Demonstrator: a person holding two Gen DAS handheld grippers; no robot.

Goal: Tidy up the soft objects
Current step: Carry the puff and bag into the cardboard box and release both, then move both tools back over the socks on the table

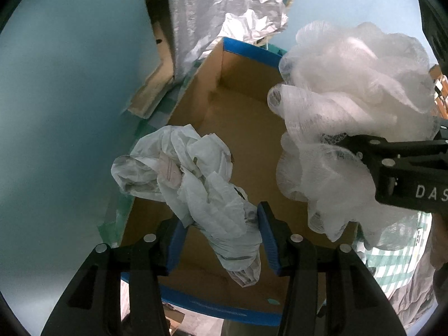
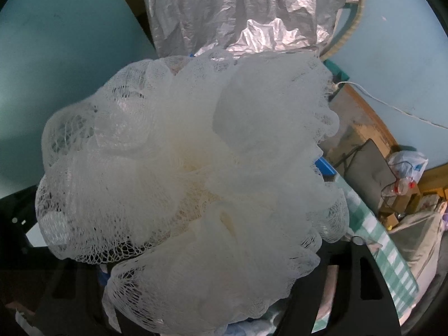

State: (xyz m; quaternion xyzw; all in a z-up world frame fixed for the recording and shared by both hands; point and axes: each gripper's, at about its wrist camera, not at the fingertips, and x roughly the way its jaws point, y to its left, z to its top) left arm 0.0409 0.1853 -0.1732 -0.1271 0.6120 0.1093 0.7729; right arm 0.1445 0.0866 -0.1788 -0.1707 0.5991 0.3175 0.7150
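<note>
Hanging nearest, the left tongs (image 1: 222,238) were clamped on a crumpled plastic bag (image 1: 193,176), its long axis running up and leftward away from the blue pads, the free end bulging over the left wall of the open cardboard box (image 1: 243,112). Directly beneath the grip lay bare box floor, so a straight drop looked enough. To the right, the right tongs (image 1: 350,145) were closed into a white mesh bath pouf (image 1: 352,89) (so bulky it hid the tips in the right wrist view (image 2: 190,168)), held over the box's right rim and partly outside it. I judged it needed a shift leftward before release. Both loads were near each other yet apart. Beyond the far blue-taped edge a crinkled silver sheet (image 1: 224,8) hung, leaving little room there; checked cloth (image 2: 372,224) covered the bench outside.
</note>
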